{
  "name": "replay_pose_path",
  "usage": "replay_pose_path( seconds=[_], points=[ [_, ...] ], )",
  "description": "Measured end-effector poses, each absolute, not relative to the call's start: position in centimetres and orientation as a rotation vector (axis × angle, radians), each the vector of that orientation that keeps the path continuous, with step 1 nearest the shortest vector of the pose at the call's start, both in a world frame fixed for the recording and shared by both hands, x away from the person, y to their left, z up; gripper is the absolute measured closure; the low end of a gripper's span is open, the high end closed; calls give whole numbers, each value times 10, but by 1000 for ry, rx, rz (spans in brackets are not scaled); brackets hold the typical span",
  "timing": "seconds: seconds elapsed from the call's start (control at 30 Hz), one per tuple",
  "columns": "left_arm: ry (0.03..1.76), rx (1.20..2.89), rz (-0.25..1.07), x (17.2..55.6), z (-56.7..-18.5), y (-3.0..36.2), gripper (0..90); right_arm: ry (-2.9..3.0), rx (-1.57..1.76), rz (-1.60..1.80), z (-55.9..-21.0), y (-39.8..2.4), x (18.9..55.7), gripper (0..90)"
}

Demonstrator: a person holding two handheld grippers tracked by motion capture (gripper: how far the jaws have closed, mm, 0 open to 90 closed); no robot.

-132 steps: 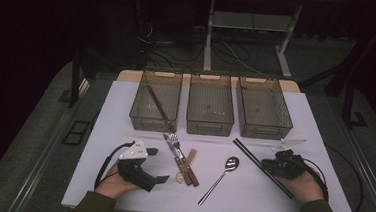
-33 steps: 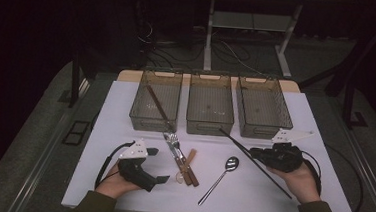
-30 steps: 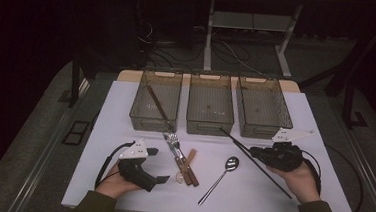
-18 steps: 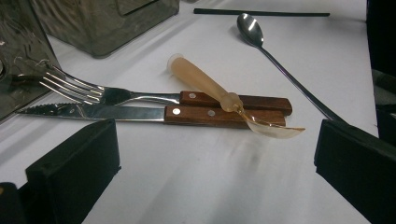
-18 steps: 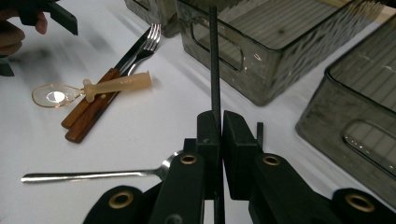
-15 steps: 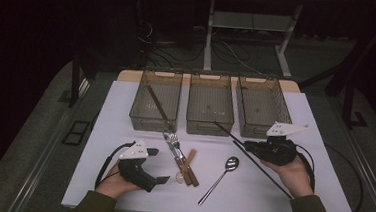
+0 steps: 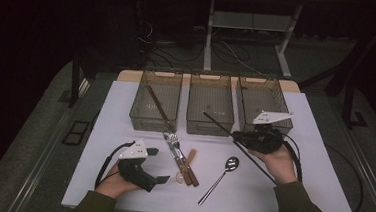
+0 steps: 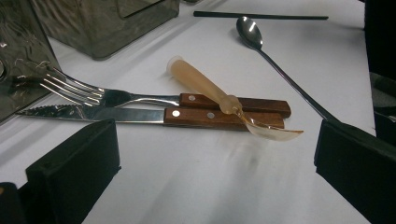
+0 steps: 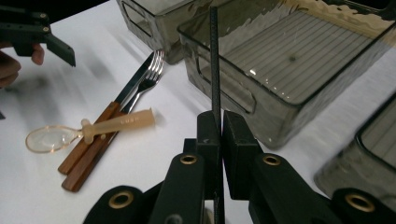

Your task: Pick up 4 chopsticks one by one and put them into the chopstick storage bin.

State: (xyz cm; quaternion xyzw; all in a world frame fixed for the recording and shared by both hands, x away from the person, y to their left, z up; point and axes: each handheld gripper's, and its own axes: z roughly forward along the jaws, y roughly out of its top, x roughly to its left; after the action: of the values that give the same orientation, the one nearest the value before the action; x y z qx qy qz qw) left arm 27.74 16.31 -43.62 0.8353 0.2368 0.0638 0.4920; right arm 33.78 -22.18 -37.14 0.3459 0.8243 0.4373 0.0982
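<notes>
While its jaws clamp a black chopstick (image 9: 214, 70), the right gripper (image 7: 244, 138) hangs at centre right of the high view, the stick slanting toward the middle bin (image 7: 210, 123); lower left, the left gripper (image 7: 158, 165) rests wide open just beside the fork (image 8: 116, 97) and knife (image 8: 140, 115)

Three bins (image 7: 211, 105) wall the far side; cutlery (image 7: 182, 158) clutters mid-table.

Lying together on the white table (image 7: 126, 106): fork (image 7: 173, 141), wooden-handled knife (image 7: 184, 164), translucent plastic spoon (image 8: 219, 95), with metal spoon (image 7: 221, 176) nearby and three bins (image 7: 211, 105) behind.
</notes>
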Motion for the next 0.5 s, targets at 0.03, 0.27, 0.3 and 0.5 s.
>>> replay_pose_path(
  seconds=[0.03, 0.27, 0.3, 0.5],
  points=[
    [576, 2027, 154, 277, -436, 163, 0, 2443, 1027, 1294, -370, -220, 340, 853],
    [571, 2027, 157, 278, -436, 164, 0, 2451, 1026, 1278, -363, -202, 354, 853],
    [570, 2029, 157, 278, -436, 164, 0, 2451, 1013, 1274, -362, -199, 356, 853],
    [573, 2030, 156, 278, -436, 164, 0, 2463, 1010, 1257, -355, -181, 367, 853]
  ],
)
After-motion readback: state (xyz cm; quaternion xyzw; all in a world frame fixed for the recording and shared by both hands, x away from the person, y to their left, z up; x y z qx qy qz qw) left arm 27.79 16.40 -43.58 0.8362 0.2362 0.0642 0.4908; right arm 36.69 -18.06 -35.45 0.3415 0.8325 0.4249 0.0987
